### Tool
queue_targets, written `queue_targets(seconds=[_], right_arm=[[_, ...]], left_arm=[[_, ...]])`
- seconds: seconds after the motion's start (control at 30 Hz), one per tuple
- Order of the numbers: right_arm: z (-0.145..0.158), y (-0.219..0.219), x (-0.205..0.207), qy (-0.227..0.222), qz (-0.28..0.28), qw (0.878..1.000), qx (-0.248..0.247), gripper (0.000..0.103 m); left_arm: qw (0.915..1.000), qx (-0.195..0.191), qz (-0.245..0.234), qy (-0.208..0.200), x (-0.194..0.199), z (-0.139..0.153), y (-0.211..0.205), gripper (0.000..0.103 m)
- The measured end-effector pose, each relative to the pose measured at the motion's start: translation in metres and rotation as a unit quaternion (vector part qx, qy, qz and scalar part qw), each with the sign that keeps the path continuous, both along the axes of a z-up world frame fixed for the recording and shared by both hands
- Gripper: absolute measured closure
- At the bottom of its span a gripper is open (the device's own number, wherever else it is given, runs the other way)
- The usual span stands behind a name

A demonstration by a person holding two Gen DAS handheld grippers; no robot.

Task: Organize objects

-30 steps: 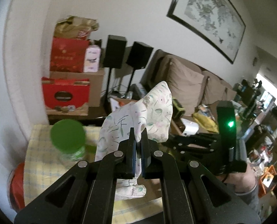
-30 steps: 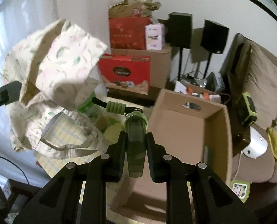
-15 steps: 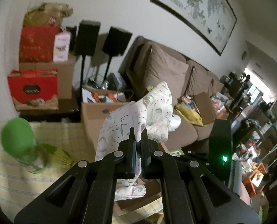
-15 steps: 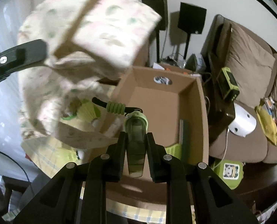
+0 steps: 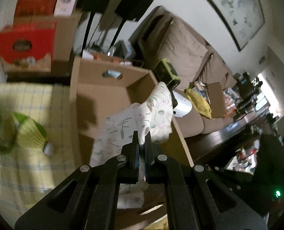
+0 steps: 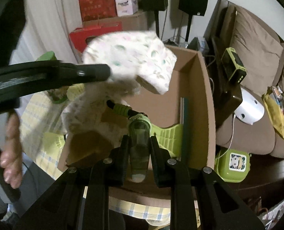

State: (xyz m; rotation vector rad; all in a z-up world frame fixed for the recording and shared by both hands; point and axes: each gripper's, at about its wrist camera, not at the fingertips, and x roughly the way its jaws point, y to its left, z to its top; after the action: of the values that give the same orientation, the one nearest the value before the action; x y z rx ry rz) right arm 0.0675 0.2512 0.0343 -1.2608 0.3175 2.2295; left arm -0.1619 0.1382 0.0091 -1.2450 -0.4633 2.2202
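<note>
Left wrist: left gripper (image 5: 141,143) pinches floral bag (image 5: 136,118).

Right gripper (image 6: 140,143) clamped on a green translucent tube (image 6: 139,140) with a ribbed green handle (image 6: 121,108), above the open cardboard box (image 6: 205,99). Left gripper (image 6: 103,71), gripped by a hand (image 6: 10,147), holds a floral cloth bag (image 6: 132,61) over the box's left wall. Green grid piece (image 6: 168,134) lies inside, against the right wall
</note>
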Motion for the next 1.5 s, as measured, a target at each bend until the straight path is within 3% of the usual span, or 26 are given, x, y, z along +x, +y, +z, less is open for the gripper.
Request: queue_targets(seconds=[0.1,0.27,0.3,0.37,0.43,0.53,0.8,1.07,1.2,1.5], right_arm=[[-0.004,0.000,0.000,-0.005,-0.001,1.000,-0.003,0.083],[-0.009,0.001,0.000,-0.009,-0.003,1.000,-0.009,0.083],[-0.010,0.002,-0.001,-0.011,-0.002,1.000,-0.011,0.083],[-0.013,0.002,-0.003,-0.012,0.000,1.000,-0.014,0.083],[-0.015,0.003,-0.005,-0.014,0.003,1.000,-0.016,0.083],[-0.021,0.004,-0.011,-0.021,0.008,1.000,-0.018,0.083],[-0.037,0.015,-0.023,-0.030,0.008,0.998,-0.050,0.083],[-0.045,0.027,-0.043,-0.040,-0.005,0.998,-0.054,0.082],[-0.047,0.032,-0.047,-0.024,-0.022,0.998,-0.060,0.067],[-0.028,0.019,-0.043,-0.009,-0.020,0.999,-0.024,0.064]], left_arm=[[0.9998,-0.002,0.000,-0.017,-0.010,-0.018,0.008,0.099],[0.9979,-0.054,-0.015,-0.033,-0.025,-0.039,0.024,0.097],[0.9972,-0.062,-0.020,-0.037,-0.027,-0.040,0.026,0.093],[0.9972,-0.058,-0.027,-0.039,-0.027,-0.038,0.024,0.079],[0.9981,-0.045,-0.028,-0.030,-0.024,-0.030,0.017,0.052],[0.9992,-0.037,-0.015,-0.005,-0.018,-0.013,0.004,0.029],[0.9992,-0.038,-0.009,0.012,-0.007,0.009,-0.025,0.029],[0.9969,-0.070,-0.017,0.032,0.019,0.013,-0.034,0.029],[0.9959,-0.078,-0.018,0.042,0.030,0.017,-0.043,0.029],[0.9935,-0.098,0.008,0.057,0.041,0.023,-0.075,0.021]])
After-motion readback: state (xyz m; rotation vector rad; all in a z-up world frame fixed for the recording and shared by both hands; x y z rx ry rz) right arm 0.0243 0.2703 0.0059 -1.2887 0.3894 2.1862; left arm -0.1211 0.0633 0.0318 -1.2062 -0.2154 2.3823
